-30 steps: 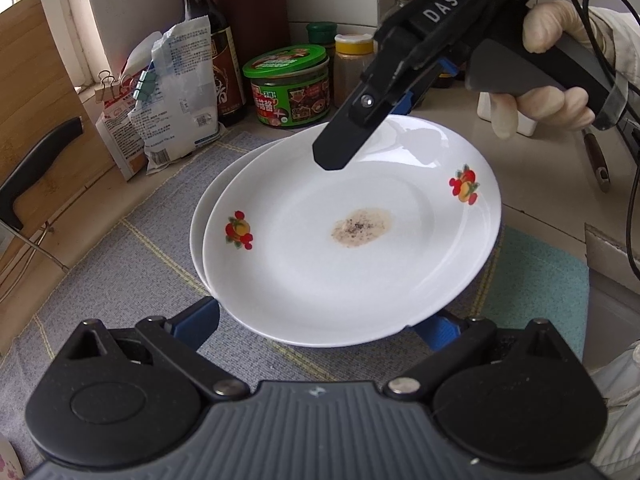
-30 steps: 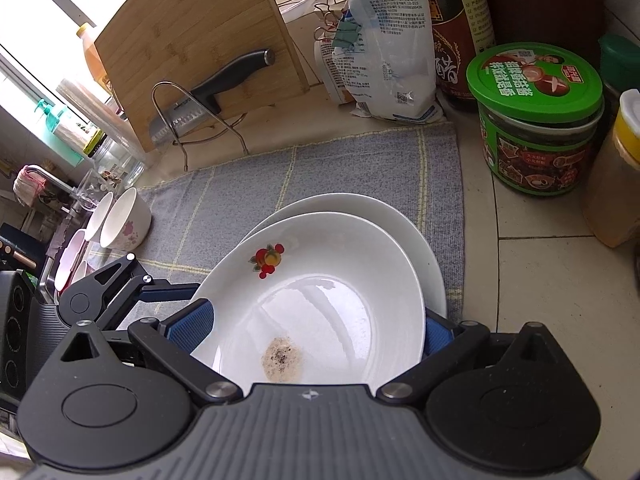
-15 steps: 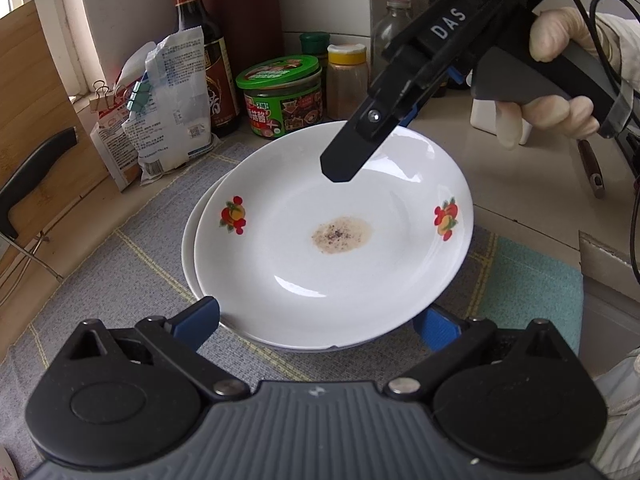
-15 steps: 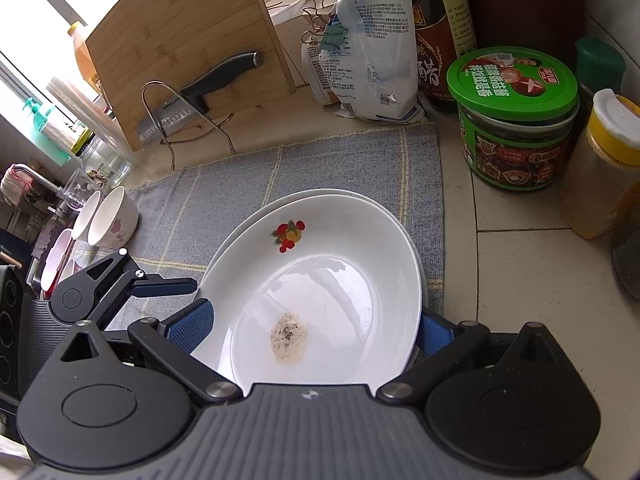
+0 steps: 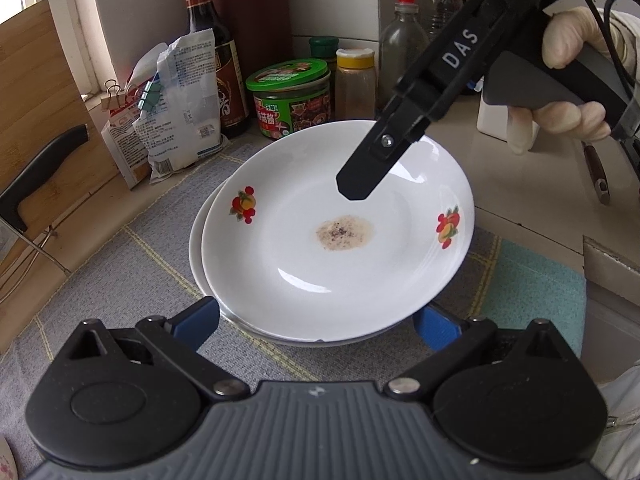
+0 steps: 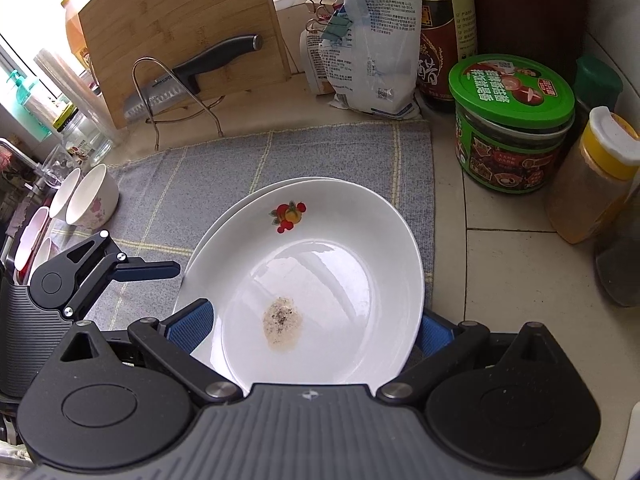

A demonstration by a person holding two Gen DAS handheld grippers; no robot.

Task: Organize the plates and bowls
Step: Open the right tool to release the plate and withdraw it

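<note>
I am working over a tiled surface (image 6: 520, 280) that is carrying a grey mat (image 6: 280, 160) with pale yellow lines. A wooden cutting board (image 6: 180, 32) is leaning at the back of the surface, with a black-handled knife (image 6: 192, 76) lying across a wire stand in front of it. A dark bottle (image 5: 208, 52) is standing at the back beside a clipped white bag (image 5: 180, 108).

Two white plates are sitting stacked on the mat. The top plate (image 5: 340, 232) is showing red fruit prints and a brown speckled smear at its middle, and the bottom plate (image 5: 198, 248) is peeking out along one edge beneath it.

My right claw (image 6: 316, 328) is standing spread wide, its blue pads on either side of the top plate's near rim; I cannot tell whether they are touching it. My left claw (image 5: 316, 320) is also spread, its blue pads flanking the near edge of the stack.

A green-lidded jar (image 6: 512, 124) is standing just beside a yellow-capped spice jar (image 6: 592, 176) near the mat's corner. Two small bowls (image 6: 86, 196) are lying on their sides at the mat's far edge.
</note>
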